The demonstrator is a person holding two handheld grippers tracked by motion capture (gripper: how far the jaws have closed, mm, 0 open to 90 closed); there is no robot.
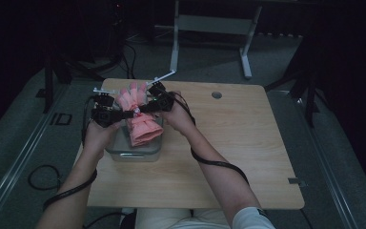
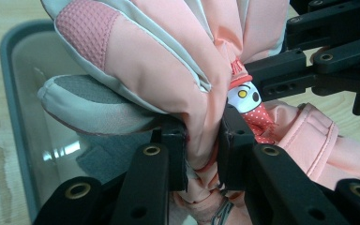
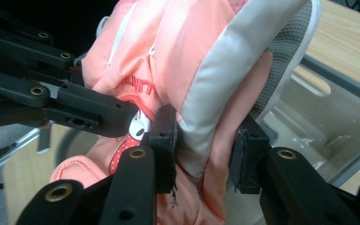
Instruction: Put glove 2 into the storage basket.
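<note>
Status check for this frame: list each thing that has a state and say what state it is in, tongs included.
Pink glove: held up over the container, pinched from both sides, cuff drooping toward it.
Container: on the table, open, no lid, inside looks empty.
Left tongs: shut on the glove fabric.
Right tongs: shut on the glove fabric.
Table: level, bearing the container.

Pink-and-grey padded gloves (image 1: 138,114), fingers up, cuffs drooping over clear tub (image 1: 136,152).
</note>
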